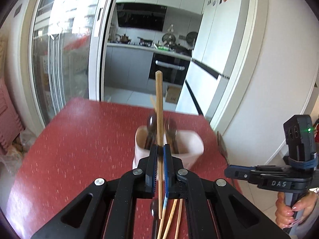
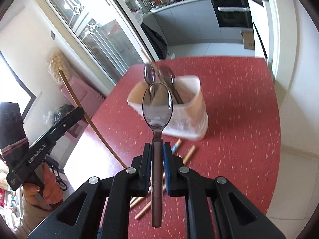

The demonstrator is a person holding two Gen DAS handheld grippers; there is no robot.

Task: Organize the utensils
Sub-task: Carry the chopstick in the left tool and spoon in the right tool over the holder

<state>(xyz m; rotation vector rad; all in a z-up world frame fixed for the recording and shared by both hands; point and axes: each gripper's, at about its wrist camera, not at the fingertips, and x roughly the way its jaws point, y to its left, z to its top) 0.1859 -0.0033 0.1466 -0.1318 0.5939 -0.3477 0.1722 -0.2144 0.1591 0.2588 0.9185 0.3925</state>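
Note:
My left gripper (image 1: 160, 148) is shut on a wooden chopstick (image 1: 159, 107) that stands upright, just in front of a white utensil holder (image 1: 191, 149) with spoons in it. My right gripper (image 2: 158, 146) is shut on a metal spoon (image 2: 157, 105), bowl upward, a little before the same holder (image 2: 191, 119). Two spoons (image 2: 159, 75) and a chopstick stand in the holder. Loose chopsticks (image 2: 189, 155) lie on the red table (image 2: 239, 119) under the right gripper; some also lie under the left gripper (image 1: 171, 219).
The red table (image 1: 79, 139) ends at a sliding glass door (image 1: 65, 49) and a kitchen doorway. The right gripper's body shows at the left wrist view's right edge (image 1: 279, 175); the left one shows at the right wrist view's left edge (image 2: 39, 149).

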